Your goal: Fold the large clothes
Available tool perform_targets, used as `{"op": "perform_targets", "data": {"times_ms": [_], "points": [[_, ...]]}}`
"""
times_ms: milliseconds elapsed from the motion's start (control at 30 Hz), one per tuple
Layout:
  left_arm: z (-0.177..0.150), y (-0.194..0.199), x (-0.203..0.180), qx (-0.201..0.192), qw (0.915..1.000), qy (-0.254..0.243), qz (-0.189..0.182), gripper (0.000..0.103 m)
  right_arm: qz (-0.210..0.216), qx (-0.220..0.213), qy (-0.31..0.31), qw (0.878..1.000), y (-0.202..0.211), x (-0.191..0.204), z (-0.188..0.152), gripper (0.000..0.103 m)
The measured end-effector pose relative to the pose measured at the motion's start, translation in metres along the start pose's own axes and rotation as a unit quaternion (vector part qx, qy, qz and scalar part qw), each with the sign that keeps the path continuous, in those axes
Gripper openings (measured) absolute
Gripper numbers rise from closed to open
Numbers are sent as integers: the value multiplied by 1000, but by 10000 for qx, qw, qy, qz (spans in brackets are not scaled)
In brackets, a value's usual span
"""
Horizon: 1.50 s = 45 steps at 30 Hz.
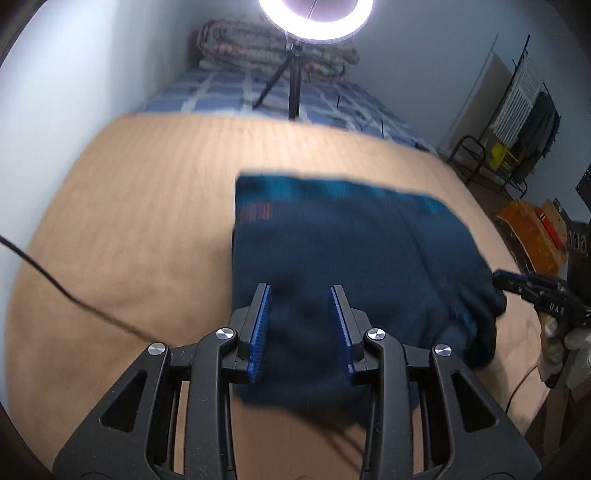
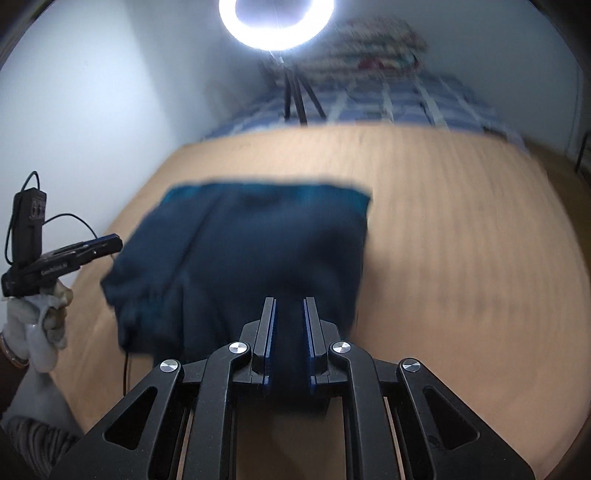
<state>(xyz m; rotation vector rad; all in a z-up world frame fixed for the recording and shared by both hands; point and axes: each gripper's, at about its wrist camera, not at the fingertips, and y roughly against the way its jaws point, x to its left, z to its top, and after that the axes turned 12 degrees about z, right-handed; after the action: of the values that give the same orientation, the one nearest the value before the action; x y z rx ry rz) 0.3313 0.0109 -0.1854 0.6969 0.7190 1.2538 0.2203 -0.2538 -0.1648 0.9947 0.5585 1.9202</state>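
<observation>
A dark blue garment (image 1: 343,266), folded into a rough rectangle with a brighter teal band along its far edge, lies on a tan wooden table (image 1: 140,206). My left gripper (image 1: 301,291) hovers over the garment's near edge with its blue-padded jaws spread wide and nothing between them. My right gripper (image 2: 289,306) has its jaws drawn narrow, pinching a fold of the same dark cloth at the near edge. Both views are blurred. A ring light (image 1: 314,18) on a tripod glows beyond the table, in front of a bed with a blue checked cover (image 1: 229,92). No containers show clearly; a yellow crate (image 1: 500,157) sits far right, contents indistinct.
</observation>
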Motion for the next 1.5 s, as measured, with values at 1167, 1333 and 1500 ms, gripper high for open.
{"op": "perform_targets", "data": {"times_ms": [1167, 1333, 1500], "points": [[27, -64, 112, 1225, 9363, 2265, -2388, 80, 961, -226, -1168, 9882, 2, -68, 6, 92], [28, -80, 105, 1402, 9365, 2128, -2407, 80, 1050, -27, -1240, 9867, -16, -80, 10, 92], [28, -90, 95, 1475, 9382, 1938, -2458, 80, 1358, 161, -1390, 9808, -28, -88, 12, 92]]}}
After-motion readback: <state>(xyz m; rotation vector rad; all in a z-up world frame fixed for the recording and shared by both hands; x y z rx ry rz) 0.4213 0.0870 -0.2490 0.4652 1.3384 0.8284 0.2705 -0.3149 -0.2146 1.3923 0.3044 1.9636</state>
